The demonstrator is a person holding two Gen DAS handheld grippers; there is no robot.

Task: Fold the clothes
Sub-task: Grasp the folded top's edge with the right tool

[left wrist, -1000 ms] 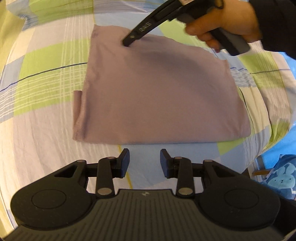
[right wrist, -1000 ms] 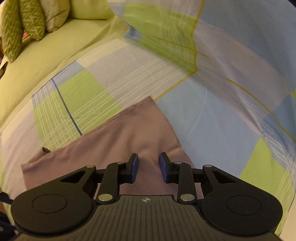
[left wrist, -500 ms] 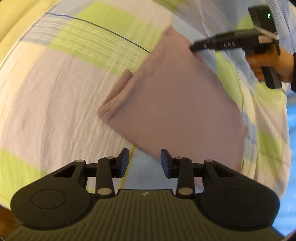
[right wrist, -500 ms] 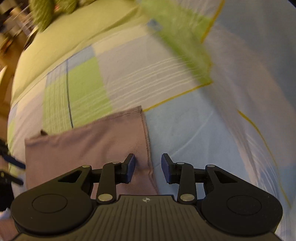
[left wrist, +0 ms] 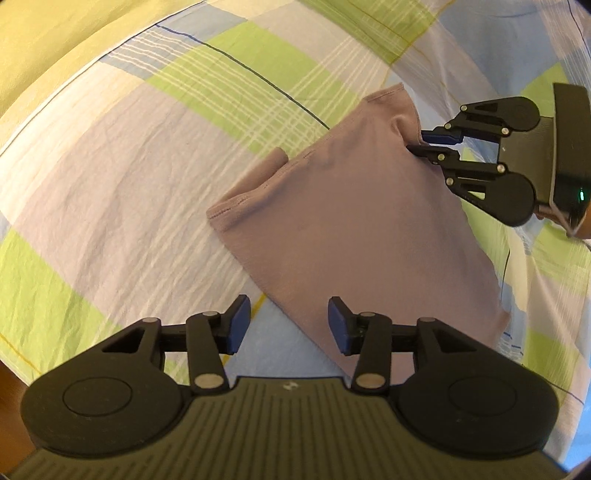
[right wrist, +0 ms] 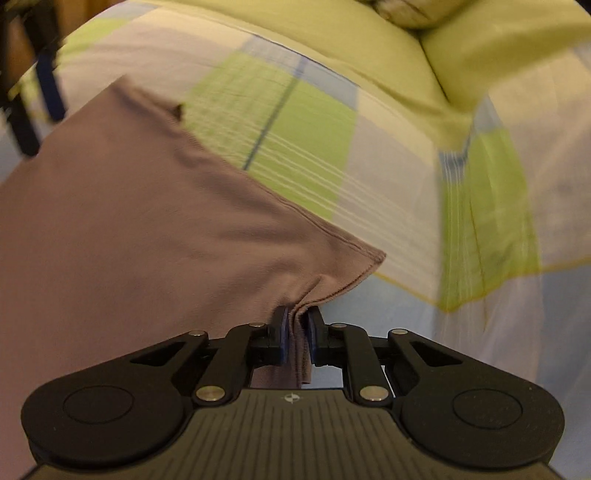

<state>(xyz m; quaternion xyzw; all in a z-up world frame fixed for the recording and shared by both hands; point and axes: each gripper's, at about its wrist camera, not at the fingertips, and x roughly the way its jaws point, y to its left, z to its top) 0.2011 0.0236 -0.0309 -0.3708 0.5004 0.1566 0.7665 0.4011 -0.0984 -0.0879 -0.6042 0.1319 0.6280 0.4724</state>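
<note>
A folded mauve garment [left wrist: 351, 221] lies flat on the checked bedspread. In the left wrist view my left gripper [left wrist: 290, 323] is open, its fingers straddling the garment's near edge just above the bedspread. My right gripper [left wrist: 419, 144] comes in from the right and pinches the garment's far right edge near its corner. The right wrist view shows the same grip up close: my right gripper [right wrist: 296, 334] is shut on a bunched fold of the garment [right wrist: 129, 229], whose hemmed corner [right wrist: 369, 260] sticks out beyond the fingers.
The bedspread [left wrist: 129, 166] has green, blue and lilac checks and spreads all around the garment. A plain yellow-green sheet and pillows [right wrist: 424, 22] lie at the head of the bed. A dark frame [right wrist: 22, 92] shows at the right wrist view's left edge.
My right gripper has closed on the garment's far edge, bunching it. My left gripper has swung to the garment's near edge and its fingers have opened wider.
</note>
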